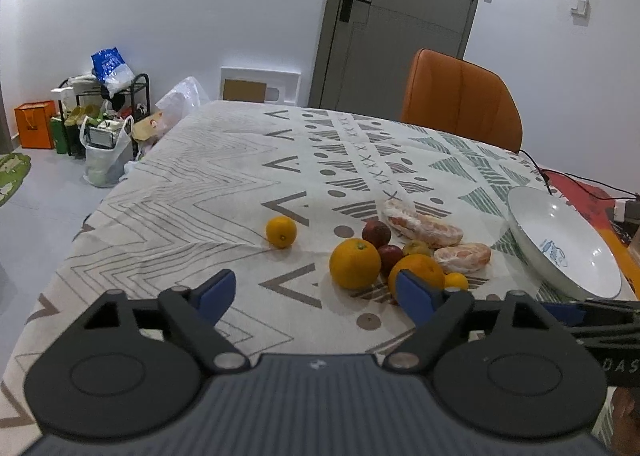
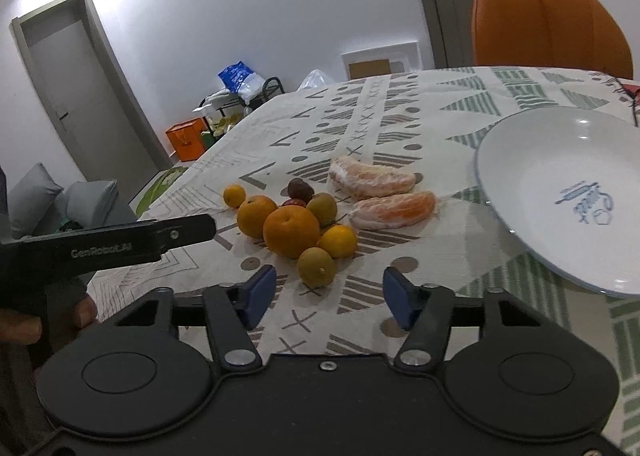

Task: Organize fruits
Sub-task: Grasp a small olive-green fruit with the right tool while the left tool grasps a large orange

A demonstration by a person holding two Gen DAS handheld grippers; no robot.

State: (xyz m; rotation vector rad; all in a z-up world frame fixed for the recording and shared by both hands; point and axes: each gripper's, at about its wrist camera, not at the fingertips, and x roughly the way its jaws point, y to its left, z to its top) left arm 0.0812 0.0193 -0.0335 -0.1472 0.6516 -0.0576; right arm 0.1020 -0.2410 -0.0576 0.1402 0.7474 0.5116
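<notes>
Fruit lies in a loose pile on the patterned tablecloth (image 1: 200,183): two big oranges (image 1: 354,264) (image 2: 291,231), small yellow citrus (image 2: 338,241), a greenish one (image 2: 317,267), dark red fruits (image 1: 376,232) and two peeled citrus segments (image 2: 394,209) (image 1: 420,224). One small orange (image 1: 281,231) sits apart on the left. To the right stands a white plate (image 2: 540,159) (image 1: 560,244) with nothing in it. My left gripper (image 1: 316,292) is open, short of the pile, its right finger in front of an orange. My right gripper (image 2: 330,294) is open, and the greenish fruit lies just beyond its tips, untouched.
An orange chair (image 1: 460,99) stands at the table's far side. A black cable (image 1: 536,167) and a red item lie behind the plate. Bags and a rack (image 1: 100,115) crowd the floor at the left. My left gripper's finger (image 2: 120,240) crosses the right wrist view.
</notes>
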